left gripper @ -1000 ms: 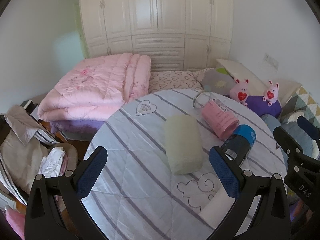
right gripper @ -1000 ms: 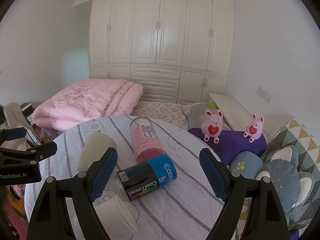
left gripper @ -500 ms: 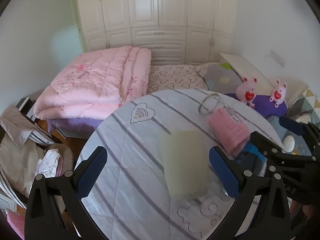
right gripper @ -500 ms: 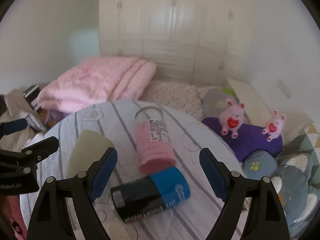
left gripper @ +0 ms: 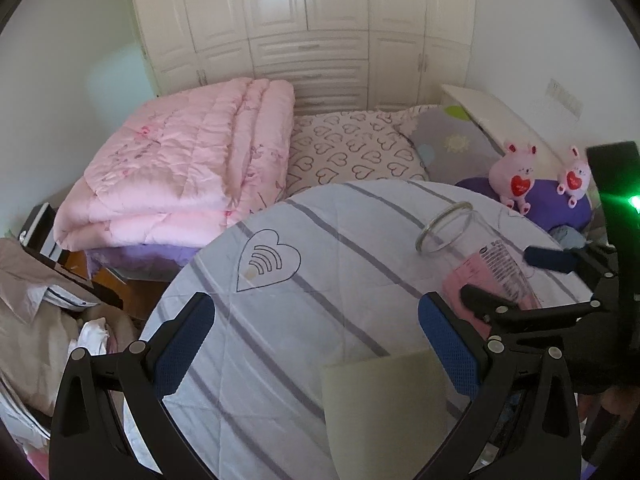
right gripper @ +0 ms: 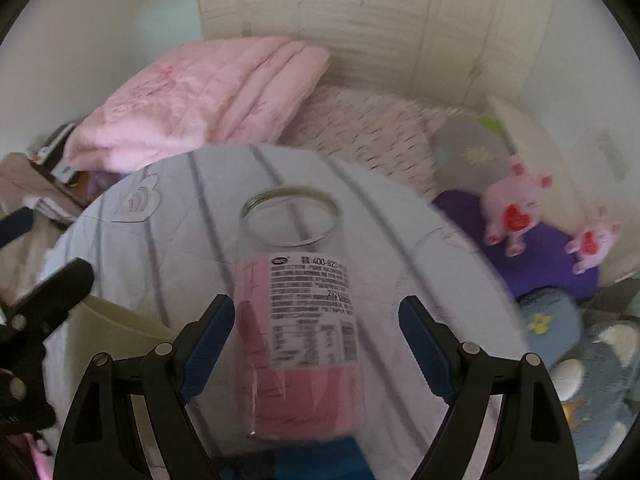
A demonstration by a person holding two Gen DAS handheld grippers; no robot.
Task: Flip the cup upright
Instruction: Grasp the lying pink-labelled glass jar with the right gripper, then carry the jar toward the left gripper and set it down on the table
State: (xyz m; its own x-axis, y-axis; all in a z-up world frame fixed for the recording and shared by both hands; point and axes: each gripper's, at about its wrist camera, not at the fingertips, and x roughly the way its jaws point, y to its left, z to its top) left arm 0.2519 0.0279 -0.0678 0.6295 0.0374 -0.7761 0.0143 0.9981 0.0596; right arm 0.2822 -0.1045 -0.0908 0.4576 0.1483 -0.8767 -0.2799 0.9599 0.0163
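Here's the round striped surface (left gripper: pixel 280 320), and the clear cup (right gripper: pixel 298 320) with the pink insert is the landmark: it lies on its side on the cloth, long axis running away from the right camera, open metal-rimmed mouth pointing toward the bed's heart-print sheet (left gripper: pixel 352 152), closed pink base toward the camera. The right claw (right gripper: pixel 316 344) sits low over it, jaws spread wide and released, the lower half of the cup lying between the two blue pads; the left pad (right gripper: pixel 208 344) looks right against the cup's side, the right pad clear of it, though blur makes contact hard to call. In the left camera the same cup (left gripper: pixel 476 256) shows its mouth ring tilted up and to the left, with the right claw's black frame (left gripper: pixel 560 300) crossing over its pink end. The left claw (left gripper: pixel 320 348) is also gaping, grasping nothing, hovering over the surface to the left of the cup. A pale cream cup (left gripper: pixel 384 412) lies nearer than the clear cup, its flat end squared to the left camera, just inside the left claw's right pad. A blue-and-black can (right gripper: pixel 320 460) peeks out directly behind the clear cup's base. Beyond the cup's mouth, the folded pink quilt (left gripper: pixel 180 172); off to its right, two pink plush bunnies (left gripper: pixel 516 176) on a purple cushion.
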